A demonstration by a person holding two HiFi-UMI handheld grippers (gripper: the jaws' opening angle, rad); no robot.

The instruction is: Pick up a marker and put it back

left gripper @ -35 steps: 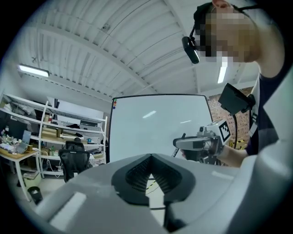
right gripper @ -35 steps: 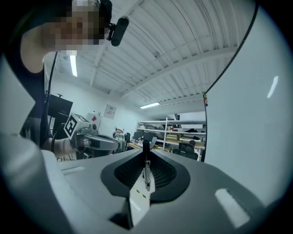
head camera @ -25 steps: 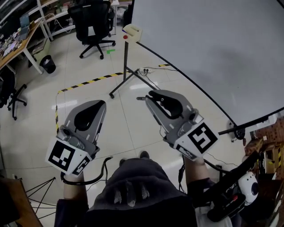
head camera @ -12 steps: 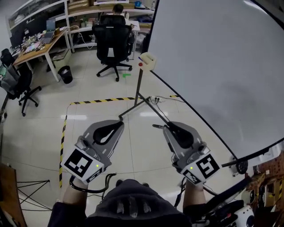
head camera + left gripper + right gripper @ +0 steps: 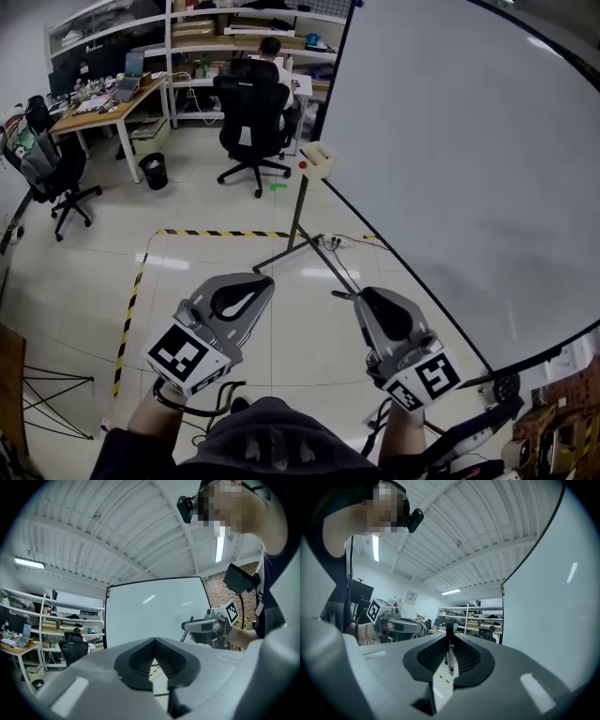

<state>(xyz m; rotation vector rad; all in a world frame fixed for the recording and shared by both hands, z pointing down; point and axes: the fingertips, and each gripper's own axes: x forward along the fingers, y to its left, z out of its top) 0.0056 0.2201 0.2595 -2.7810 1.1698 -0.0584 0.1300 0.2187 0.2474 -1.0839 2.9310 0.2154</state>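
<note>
A thin dark marker (image 5: 450, 656) stands upright between the jaws of my right gripper (image 5: 450, 641), which is shut on it. In the head view the marker's tip (image 5: 343, 295) pokes out to the left of the right gripper (image 5: 361, 296), held low over the floor beside the whiteboard (image 5: 469, 169). My left gripper (image 5: 262, 279) hangs level with it to the left. Its jaws (image 5: 153, 640) meet at the tips with nothing between them. A small beige tray (image 5: 320, 159) sits on a stand at the whiteboard's left edge, farther ahead.
The stand's dark legs (image 5: 281, 253) spread over the floor ahead of the grippers. Yellow-black tape (image 5: 220, 232) marks the floor. A black office chair (image 5: 251, 122), a desk (image 5: 103, 98), a bin (image 5: 155, 171) and shelves lie beyond. Thin tripod legs (image 5: 56, 394) stand at lower left.
Both grippers have sunk lower in the head view and look smaller, while more of the room and whiteboard has come into sight. The right gripper keeps its hold on the marker.
</note>
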